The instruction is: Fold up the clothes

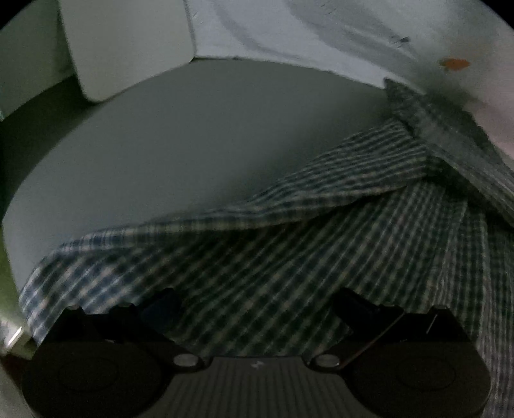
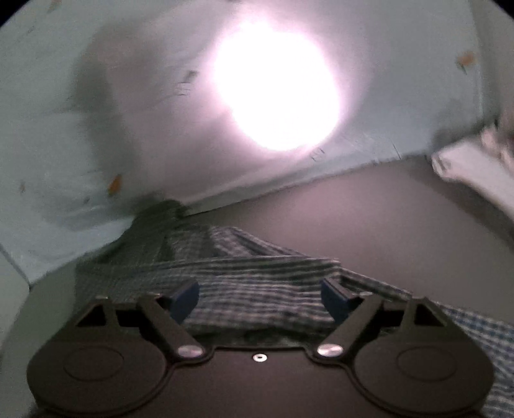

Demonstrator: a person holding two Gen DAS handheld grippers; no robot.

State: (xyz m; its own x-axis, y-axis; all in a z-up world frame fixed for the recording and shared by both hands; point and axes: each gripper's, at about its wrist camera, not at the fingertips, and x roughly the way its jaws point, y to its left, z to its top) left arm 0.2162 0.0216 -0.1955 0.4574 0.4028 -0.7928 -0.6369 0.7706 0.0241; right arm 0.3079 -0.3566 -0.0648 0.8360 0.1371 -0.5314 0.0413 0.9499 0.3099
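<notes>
A blue-and-white checked shirt lies rumpled on a pale flat surface, reaching back to the wall. My left gripper is open, its jaws wide apart just above the shirt's near part, holding nothing. The shirt also shows in the right wrist view, bunched in folds. My right gripper is open, its blue fingertips spread over a fold of the shirt, not closed on it.
A pale blue wall with small marks stands behind the surface. A white block stands at the far left corner. A bright light spot glares on the wall. A white cloth lies at the far right.
</notes>
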